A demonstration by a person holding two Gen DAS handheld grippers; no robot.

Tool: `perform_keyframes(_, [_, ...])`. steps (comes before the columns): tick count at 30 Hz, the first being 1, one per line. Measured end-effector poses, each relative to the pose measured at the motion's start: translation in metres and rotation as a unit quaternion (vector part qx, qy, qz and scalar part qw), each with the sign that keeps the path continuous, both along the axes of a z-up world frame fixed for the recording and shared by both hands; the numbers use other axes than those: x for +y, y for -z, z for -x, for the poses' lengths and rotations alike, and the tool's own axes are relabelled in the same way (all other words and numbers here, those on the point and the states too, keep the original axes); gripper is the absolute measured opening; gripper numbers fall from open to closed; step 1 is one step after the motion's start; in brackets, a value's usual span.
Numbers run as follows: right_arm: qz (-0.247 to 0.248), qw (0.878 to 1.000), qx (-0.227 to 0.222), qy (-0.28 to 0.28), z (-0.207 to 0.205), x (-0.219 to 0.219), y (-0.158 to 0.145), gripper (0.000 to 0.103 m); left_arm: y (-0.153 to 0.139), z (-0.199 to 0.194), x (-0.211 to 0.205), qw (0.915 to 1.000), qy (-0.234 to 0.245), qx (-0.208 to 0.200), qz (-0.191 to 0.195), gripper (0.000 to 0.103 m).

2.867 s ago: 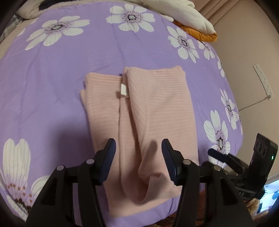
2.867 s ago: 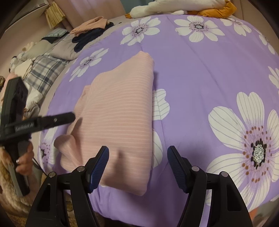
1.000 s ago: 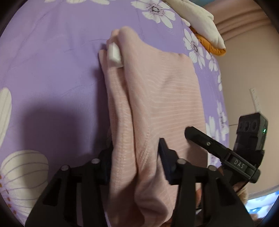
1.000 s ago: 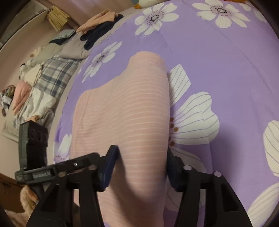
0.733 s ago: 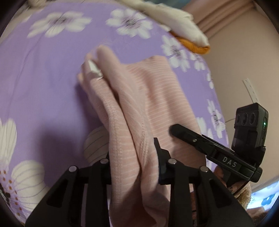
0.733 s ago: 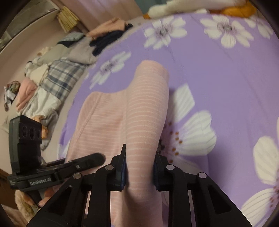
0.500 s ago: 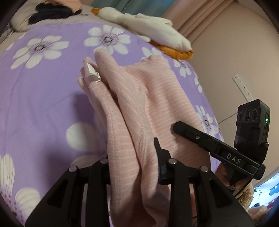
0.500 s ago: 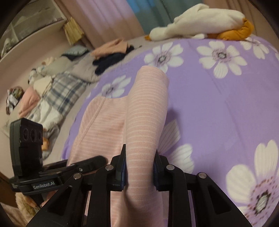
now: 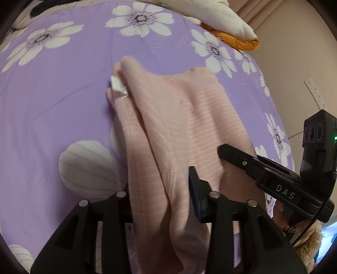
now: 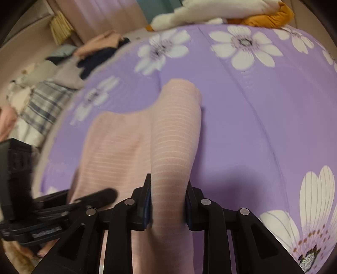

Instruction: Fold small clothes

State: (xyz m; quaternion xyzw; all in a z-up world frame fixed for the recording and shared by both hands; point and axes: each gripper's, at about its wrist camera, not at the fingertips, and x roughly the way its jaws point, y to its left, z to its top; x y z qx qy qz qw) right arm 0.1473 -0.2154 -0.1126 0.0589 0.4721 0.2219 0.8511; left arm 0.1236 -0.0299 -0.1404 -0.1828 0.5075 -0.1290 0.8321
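Observation:
A pink striped garment [image 9: 179, 118] lies folded lengthwise on the purple flowered bedspread [image 9: 52, 94], its white label [image 9: 117, 85] at the far end. Its near end is raised off the bed. My left gripper [image 9: 160, 181] has the left fold between its jaws, which are opening; the right pad's face shows bare beside the cloth. The right gripper's finger [image 9: 231, 151] reaches in from the right. In the right wrist view, my right gripper [image 10: 168, 181] is shut on the garment's [image 10: 172, 130] right fold, and the left gripper [image 10: 105, 194] shows blurred at lower left.
A white and orange soft toy [image 9: 221, 19] [image 10: 231, 10] lies at the bed's far edge. Piled clothes [image 10: 42, 94] cover the floor to the left. A wall with a power strip [image 9: 313, 92] stands on the right, and a hand [image 9: 282, 212] holds the right gripper.
Both grippers closed on the garment's near end and lifted it, carrying it forward over the bed. The left jaws have since spread wider apart.

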Motion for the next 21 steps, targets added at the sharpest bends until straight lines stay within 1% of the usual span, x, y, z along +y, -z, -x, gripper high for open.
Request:
perform_keyframes(2, [0.001, 1.0, -0.005, 0.004, 0.002, -0.002, 0.002, 0.029, 0.001, 0.005, 0.002, 1.0, -0.002, -0.004, -0.001, 0.044])
perform_keyframes(4, [0.011, 1.0, -0.007, 0.006, 0.005, -0.003, 0.0, 0.038, -0.004, 0.009, 0.003, 0.9999, -0.006, -0.003, -0.012, 0.054])
perform_keyframes(5, [0.021, 1.0, -0.009, 0.009, 0.006, -0.002, -0.002, 0.046, -0.006, 0.011, 0.004, 0.9999, -0.01, -0.004, -0.013, 0.057])
perform_keyframes(6, [0.038, 0.999, -0.012, 0.015, 0.008, -0.002, -0.005, 0.051, -0.013, 0.013, 0.008, 0.9999, -0.015, -0.005, -0.004, 0.064])
perform_keyframes(7, [0.05, 0.998, -0.02, 0.018, 0.011, -0.002, -0.01, 0.053, -0.019, 0.015, 0.011, 0.9998, -0.018, -0.008, 0.006, 0.071])
perform_keyframes(8, [0.053, 0.998, -0.033, 0.019, 0.016, -0.003, -0.016, 0.058, -0.025, 0.017, 0.013, 0.9996, -0.019, -0.013, 0.017, 0.074])
perform_keyframes(9, [0.054, 0.997, -0.044, 0.02, 0.021, -0.004, -0.024, 0.068, -0.037, 0.023, 0.017, 0.9991, -0.024, -0.025, 0.025, 0.079])
perform_keyframes(10, [0.057, 0.996, -0.057, 0.023, 0.028, -0.006, -0.034, 0.071, -0.047, 0.027, 0.02, 0.9987, -0.028, -0.037, 0.023, 0.086])
perform_keyframes(11, [0.058, 0.996, -0.07, 0.025, 0.032, -0.008, -0.042, 0.076, -0.055, 0.029, 0.02, 0.9983, -0.031, -0.045, 0.019, 0.09])
perform_keyframes(13, [0.055, 0.993, -0.104, 0.029, 0.047, -0.013, -0.066, 0.08, -0.081, 0.042, 0.024, 0.9958, -0.042, -0.082, 0.008, 0.102])
perform_keyframes(14, [0.054, 0.992, -0.112, 0.032, 0.05, -0.014, -0.071, 0.083, -0.089, 0.047, 0.025, 0.9947, -0.046, -0.091, 0.006, 0.102])
perform_keyframes(15, [0.051, 0.99, -0.129, 0.039, 0.058, -0.018, -0.084, 0.084, -0.103, 0.056, 0.028, 0.992, -0.055, -0.114, 0.007, 0.102])
perform_keyframes(17, [0.044, 0.987, -0.148, 0.045, 0.065, -0.02, -0.097, 0.084, -0.117, 0.067, 0.03, 0.9887, -0.063, -0.136, 0.008, 0.102])
perform_keyframes(19, [0.044, 0.984, -0.167, 0.052, 0.075, -0.022, -0.108, 0.087, -0.128, 0.078, 0.03, 0.9865, -0.07, -0.148, 0.0, 0.102])
perform_keyframes(21, [0.052, 0.98, -0.181, 0.06, 0.079, -0.021, -0.113, 0.09, -0.131, 0.086, 0.029, 0.9864, -0.072, -0.146, -0.019, 0.102])
